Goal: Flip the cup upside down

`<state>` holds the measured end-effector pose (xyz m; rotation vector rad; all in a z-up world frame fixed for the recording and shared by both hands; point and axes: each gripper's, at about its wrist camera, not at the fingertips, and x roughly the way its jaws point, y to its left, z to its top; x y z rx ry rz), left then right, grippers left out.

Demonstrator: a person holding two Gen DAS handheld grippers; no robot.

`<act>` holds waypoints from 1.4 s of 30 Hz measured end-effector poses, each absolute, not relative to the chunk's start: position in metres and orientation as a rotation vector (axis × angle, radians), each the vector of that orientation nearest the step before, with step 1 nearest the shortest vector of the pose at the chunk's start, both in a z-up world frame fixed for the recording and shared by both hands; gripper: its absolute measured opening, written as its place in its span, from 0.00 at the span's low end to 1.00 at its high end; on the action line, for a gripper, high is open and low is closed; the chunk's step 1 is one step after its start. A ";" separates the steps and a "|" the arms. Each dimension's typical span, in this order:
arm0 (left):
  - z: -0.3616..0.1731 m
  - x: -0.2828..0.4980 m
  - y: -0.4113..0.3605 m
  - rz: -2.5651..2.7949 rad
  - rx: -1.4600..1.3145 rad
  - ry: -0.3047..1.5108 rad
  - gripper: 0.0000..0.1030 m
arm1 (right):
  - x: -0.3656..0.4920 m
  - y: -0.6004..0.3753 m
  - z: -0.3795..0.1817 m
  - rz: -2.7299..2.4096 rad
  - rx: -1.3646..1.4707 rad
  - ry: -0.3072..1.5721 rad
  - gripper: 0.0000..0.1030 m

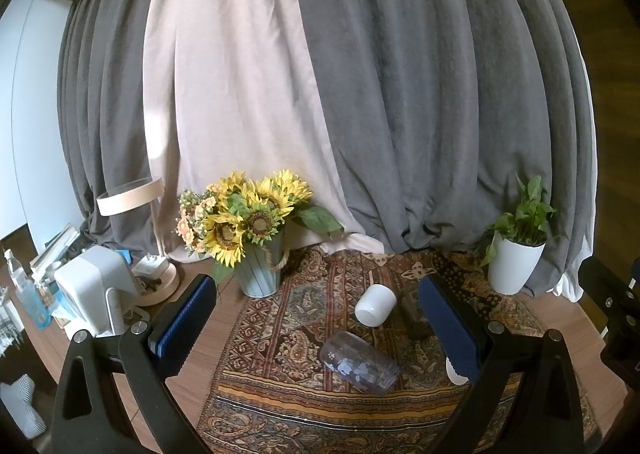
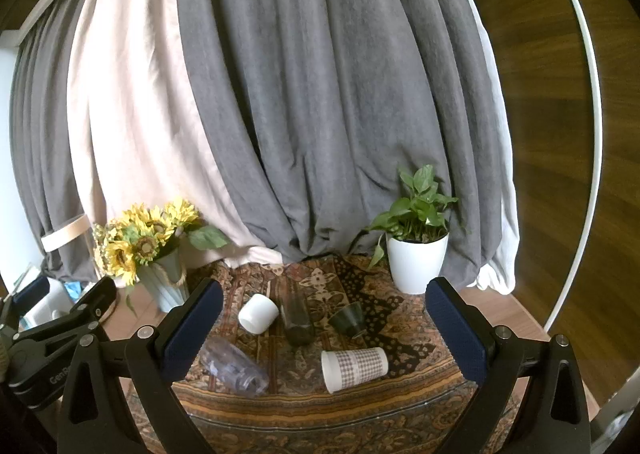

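Observation:
Several cups lie on their sides on a patterned cloth. A clear glass with pale flower marks lies nearest the left. A white cup lies behind it. A dark tall glass, a small dark green cup and a checked paper cup lie further right. My left gripper is open and empty above the clear glass. My right gripper is open and empty, above the cups.
A sunflower bouquet in a grey ribbed vase stands at the back left. A green plant in a white pot stands at the back right. Curtains hang behind. A lamp and white appliance sit at the left.

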<state>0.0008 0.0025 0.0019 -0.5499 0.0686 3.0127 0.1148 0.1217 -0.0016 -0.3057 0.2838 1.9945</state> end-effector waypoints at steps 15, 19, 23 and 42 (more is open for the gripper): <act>0.001 0.000 0.004 2.998 -0.547 0.076 1.00 | 0.115 0.126 -0.005 1.980 -0.307 0.286 0.99; 0.000 0.000 0.004 2.989 -0.549 0.077 1.00 | 0.114 0.127 -0.005 1.968 -0.307 0.289 0.99; 0.000 -0.002 0.004 2.986 -0.550 0.078 1.00 | 0.113 0.128 -0.006 1.967 -0.310 0.289 0.99; -0.002 -0.008 0.007 2.970 -0.556 0.088 1.00 | 0.111 0.130 -0.007 1.952 -0.315 0.292 0.99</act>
